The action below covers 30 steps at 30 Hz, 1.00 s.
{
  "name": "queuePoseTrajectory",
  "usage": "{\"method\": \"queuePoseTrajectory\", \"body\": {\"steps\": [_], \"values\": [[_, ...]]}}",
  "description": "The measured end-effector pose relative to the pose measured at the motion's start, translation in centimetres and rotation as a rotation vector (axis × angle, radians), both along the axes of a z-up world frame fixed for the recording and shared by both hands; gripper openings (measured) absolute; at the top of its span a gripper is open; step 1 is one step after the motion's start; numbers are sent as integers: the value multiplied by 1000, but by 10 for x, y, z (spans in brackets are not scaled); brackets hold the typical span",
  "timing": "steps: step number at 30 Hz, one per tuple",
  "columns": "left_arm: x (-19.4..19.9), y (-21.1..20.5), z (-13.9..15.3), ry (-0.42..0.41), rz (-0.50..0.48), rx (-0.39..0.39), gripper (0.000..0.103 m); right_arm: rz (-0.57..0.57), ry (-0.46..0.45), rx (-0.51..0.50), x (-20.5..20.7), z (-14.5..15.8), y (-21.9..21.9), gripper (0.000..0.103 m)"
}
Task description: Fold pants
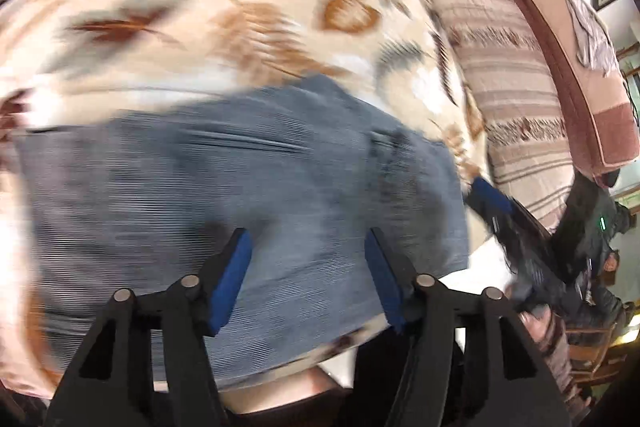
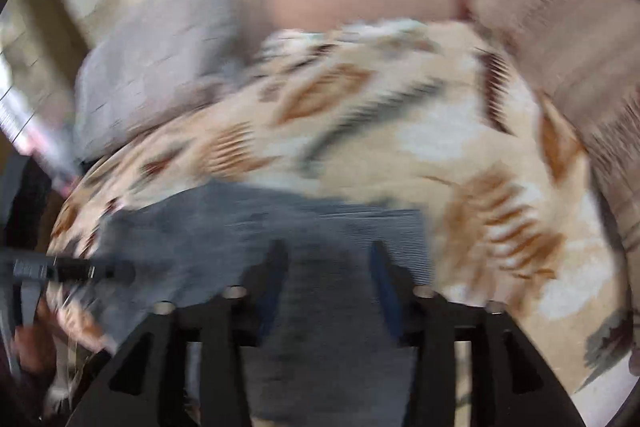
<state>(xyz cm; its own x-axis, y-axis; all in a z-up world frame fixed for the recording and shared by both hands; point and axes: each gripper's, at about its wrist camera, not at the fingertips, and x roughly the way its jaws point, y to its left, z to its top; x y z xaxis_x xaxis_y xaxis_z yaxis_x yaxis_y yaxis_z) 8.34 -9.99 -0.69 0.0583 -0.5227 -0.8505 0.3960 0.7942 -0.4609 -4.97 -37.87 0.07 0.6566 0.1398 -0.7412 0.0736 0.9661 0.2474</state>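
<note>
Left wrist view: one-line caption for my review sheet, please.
Open left hand-held gripper above blue-grey pants lying on a patterned blanket, motion-blurred.

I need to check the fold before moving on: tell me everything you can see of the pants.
The pants are blue-grey denim, lying flat as a compact, apparently folded bundle on the patterned cream and brown blanket. A seam or pocket line crosses the upper face. Motion blur hides finer detail. Both grippers hang above it with fingers apart, nothing between them; no contact shows.
</note>
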Motion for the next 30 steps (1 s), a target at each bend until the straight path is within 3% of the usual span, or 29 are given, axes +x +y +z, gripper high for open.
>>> {"method": "queuePoseTrajectory", "body": {"steps": [2, 6, 9, 13, 16, 19, 21, 23, 27, 28, 29, 30], "values": [[18, 45, -1, -6, 50, 21, 62, 124, 5, -36, 5, 5, 58, 63], [54, 121, -19, 75, 130, -10, 62, 348, 10, -147, 11, -4, 181, 64], [71, 146, -34, 120, 127, -9, 62, 455, -26, -256, 4, -12, 260, 64], [90, 149, -49, 155, 67, 8, 62, 541, -100, -481, -10, -31, 333, 75], [110, 146, -57, 166, 43, 6, 62, 576, -120, -651, -15, -52, 368, 75], [125, 146, -67, 192, 33, 4, 66, 582, -96, -751, -9, -71, 385, 75], [130, 142, -75, 211, -4, 5, 69, 566, -94, -798, -3, -78, 391, 75], [129, 134, -74, 204, -44, -18, 81, 539, -99, -840, 1, -84, 392, 75], [123, 111, -75, 226, -124, -87, 82, 528, -121, -862, 9, -85, 392, 73], [118, 105, -78, 230, -136, -93, 79, 530, -127, -867, 11, -85, 391, 71], [115, 101, -77, 214, -143, -96, 70, 534, -128, -866, 12, -84, 390, 58], [111, 98, -76, 196, -152, -94, 35, 539, -114, -858, 15, -84, 387, 43]]}}
